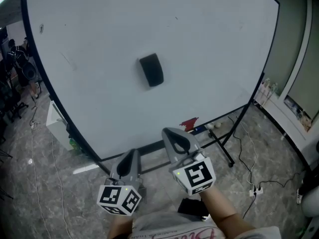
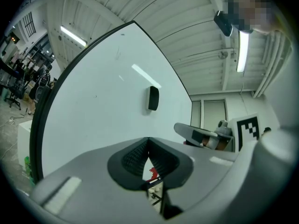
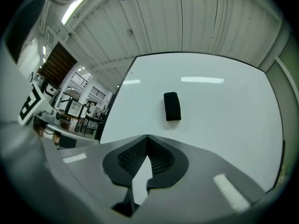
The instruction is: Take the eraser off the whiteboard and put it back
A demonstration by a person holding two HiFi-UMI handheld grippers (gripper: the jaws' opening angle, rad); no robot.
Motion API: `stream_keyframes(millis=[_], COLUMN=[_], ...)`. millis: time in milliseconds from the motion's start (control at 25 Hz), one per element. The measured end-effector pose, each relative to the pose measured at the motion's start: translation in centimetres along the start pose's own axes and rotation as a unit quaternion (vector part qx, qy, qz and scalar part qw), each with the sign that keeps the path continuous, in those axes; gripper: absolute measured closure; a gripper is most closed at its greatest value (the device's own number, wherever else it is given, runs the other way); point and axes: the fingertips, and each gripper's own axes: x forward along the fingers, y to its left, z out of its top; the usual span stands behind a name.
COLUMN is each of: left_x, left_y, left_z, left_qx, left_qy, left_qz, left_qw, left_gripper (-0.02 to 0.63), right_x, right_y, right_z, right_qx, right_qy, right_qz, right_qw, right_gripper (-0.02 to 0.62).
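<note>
Grey stone floor spread under a big whiteboard on a black stand, and the black eraser sat stuck near the middle of the board, slightly tilted, with neither tool touching it. Below it and well apart from it, the right gripper had its jaws pressed together with nothing between them. The left gripper, just beside it and lower in the head view, was likewise closed and empty.

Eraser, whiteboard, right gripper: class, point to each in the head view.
eraser point(image 1: 151, 69), head view, middle of its black body.
whiteboard point(image 1: 99, 39), head view, bare white surface.
right gripper point(image 1: 170, 132), head view, at its shut fingertips.
</note>
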Motion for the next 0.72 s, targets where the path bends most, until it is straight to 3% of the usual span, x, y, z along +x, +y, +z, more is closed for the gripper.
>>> stream_keyframes(millis=[720], left_x=[-0.4], left_y=[-1.0], left_z=[-0.4], left_qx=[0.006], left_qy=[0.003], left_qz=[-0.008], left_qw=[0.9999], left_gripper=[0.607], right_x=[-4.2], right_y=[3.8], right_z=[-2.4], right_qx=[0.051], right_qy=[0.039], right_qz=[0.013], right_qw=[0.998], right_gripper=[0.595])
